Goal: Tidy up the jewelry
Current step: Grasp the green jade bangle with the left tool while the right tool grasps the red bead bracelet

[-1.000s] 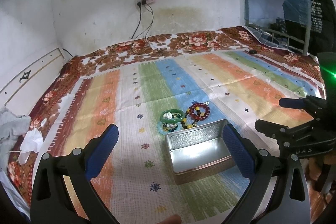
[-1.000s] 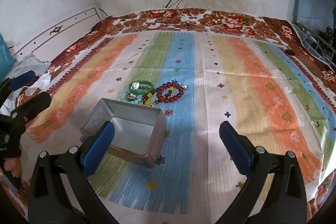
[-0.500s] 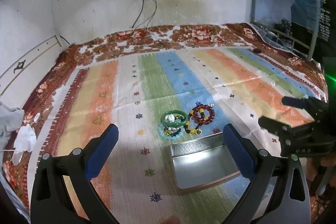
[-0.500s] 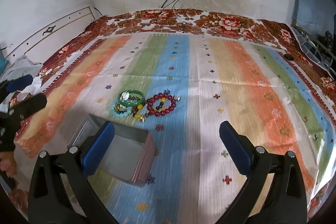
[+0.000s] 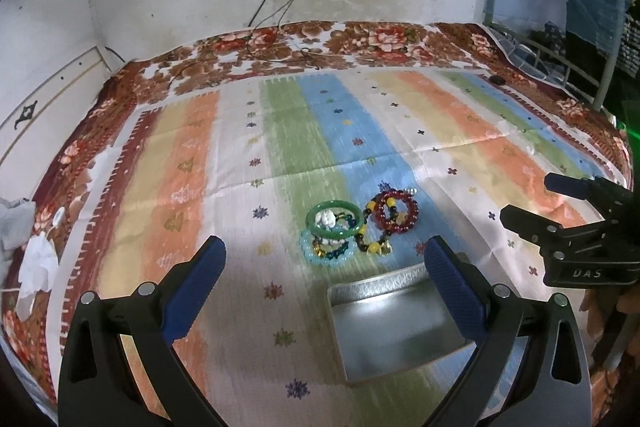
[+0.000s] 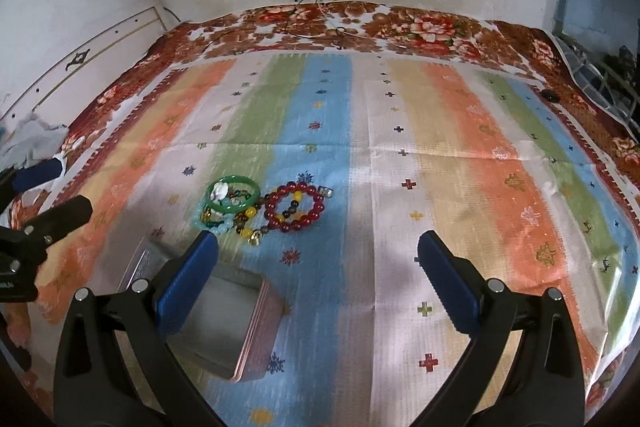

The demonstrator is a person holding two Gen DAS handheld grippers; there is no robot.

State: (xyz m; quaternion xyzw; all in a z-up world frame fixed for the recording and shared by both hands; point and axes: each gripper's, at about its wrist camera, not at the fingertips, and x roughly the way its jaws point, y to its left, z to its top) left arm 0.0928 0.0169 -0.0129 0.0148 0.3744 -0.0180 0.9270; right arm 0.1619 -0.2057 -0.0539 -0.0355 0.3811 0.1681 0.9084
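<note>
Above the bed, with its striped cloth spread flat, both grippers hang in the air side by side, pointing forward and slightly down. The left gripper has its blue-padded fingers spread wide apart with nothing between them; the right gripper is spread just as wide and equally empty. Seen from the left camera, the right gripper juts in from the right edge. Below them an open metal tin lies on the cloth, its inside bare. Just beyond the tin sits a small heap of bracelets: a green bangle overlapping a pale blue bead bracelet, and a red bead bracelet beside them, linked by a strand of dark and yellow beads. Neither gripper touches the tin or the bracelets.
</note>
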